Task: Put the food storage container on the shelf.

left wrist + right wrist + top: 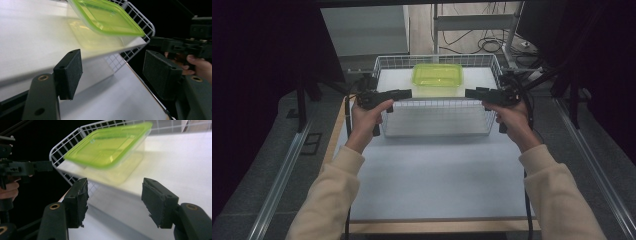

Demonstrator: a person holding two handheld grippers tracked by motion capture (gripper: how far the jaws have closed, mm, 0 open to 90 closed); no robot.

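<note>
No readable label or writing on any item. Left gripper (pixel 404 93) sits at the wire basket's (pixel 437 131) left rim, jaws wide apart, nothing between them. Green-lidded container (pixel 437 79) rests on a white board in the basket's far half, apparently free of both grippers. Right gripper (pixel 471 93) at the right rim, jaws likewise spread and empty. Counter (pixel 437 175) beneath.

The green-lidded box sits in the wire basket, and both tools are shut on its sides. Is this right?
Not quite. The box does sit in the basket, but the left tool and right tool are open and beside it, not touching, as the high view shows.
</note>
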